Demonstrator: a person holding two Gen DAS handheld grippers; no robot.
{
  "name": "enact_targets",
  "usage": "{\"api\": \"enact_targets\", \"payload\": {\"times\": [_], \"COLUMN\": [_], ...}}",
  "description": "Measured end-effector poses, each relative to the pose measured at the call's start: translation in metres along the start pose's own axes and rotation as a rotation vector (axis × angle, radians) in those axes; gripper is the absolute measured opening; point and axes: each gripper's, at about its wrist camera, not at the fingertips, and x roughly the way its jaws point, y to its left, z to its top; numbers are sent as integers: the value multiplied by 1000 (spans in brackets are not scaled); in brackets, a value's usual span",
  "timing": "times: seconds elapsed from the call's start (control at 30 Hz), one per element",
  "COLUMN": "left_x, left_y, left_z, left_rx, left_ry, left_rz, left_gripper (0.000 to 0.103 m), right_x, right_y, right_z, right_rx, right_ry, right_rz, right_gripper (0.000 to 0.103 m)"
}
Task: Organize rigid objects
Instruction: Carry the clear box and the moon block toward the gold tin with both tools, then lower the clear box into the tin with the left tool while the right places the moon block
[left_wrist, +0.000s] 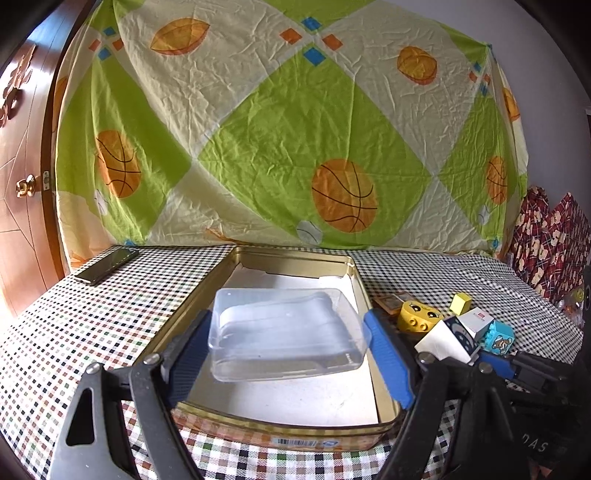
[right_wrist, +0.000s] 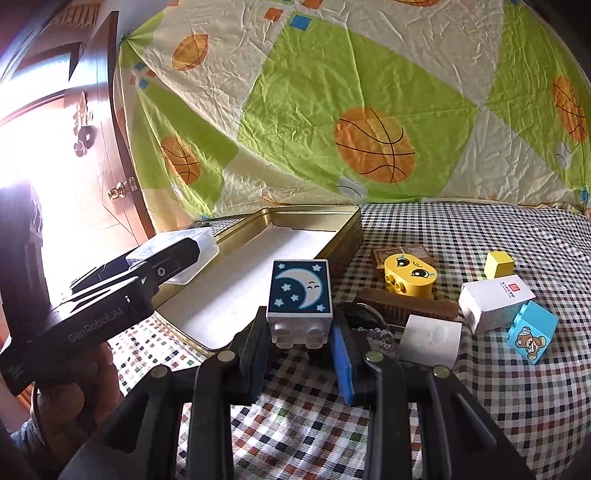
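Observation:
My left gripper (left_wrist: 288, 332) is shut on a clear plastic box (left_wrist: 284, 332), holding it by its two sides just above the open gold tin (left_wrist: 295, 254). In the right wrist view that box (right_wrist: 184, 251) hangs over the tin's (right_wrist: 314, 211) left rim. My right gripper (right_wrist: 300, 321) is shut on a white toy block with a moon picture (right_wrist: 300, 291), lifted over the checked cloth to the right of the tin. The tin's white floor is bare under the clear box.
Right of the tin lie a yellow face block (right_wrist: 410, 275), a small yellow cube (right_wrist: 498, 264), a white carton (right_wrist: 495, 304), a blue bear block (right_wrist: 532, 332), a brown brush (right_wrist: 406, 308) and a white card (right_wrist: 430, 341). A phone (left_wrist: 107, 266) lies at the far left.

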Motion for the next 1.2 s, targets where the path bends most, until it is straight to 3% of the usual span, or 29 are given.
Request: {"api": "enact_targets", "payload": {"times": [0.7,1.2], "left_x": [17,37], "left_y": [15,27], "left_z": [7,21], "left_rx": [10,30], "left_ry": [16,69], "left_rz": [21,43], "left_gripper": [83,83], "right_x": [14,40], "right_y": [2,4], "right_z": [16,42], "right_rx": [27,-51], "right_ry": [12,45], "right_rz": [48,27], "right_gripper": [34,34]}}
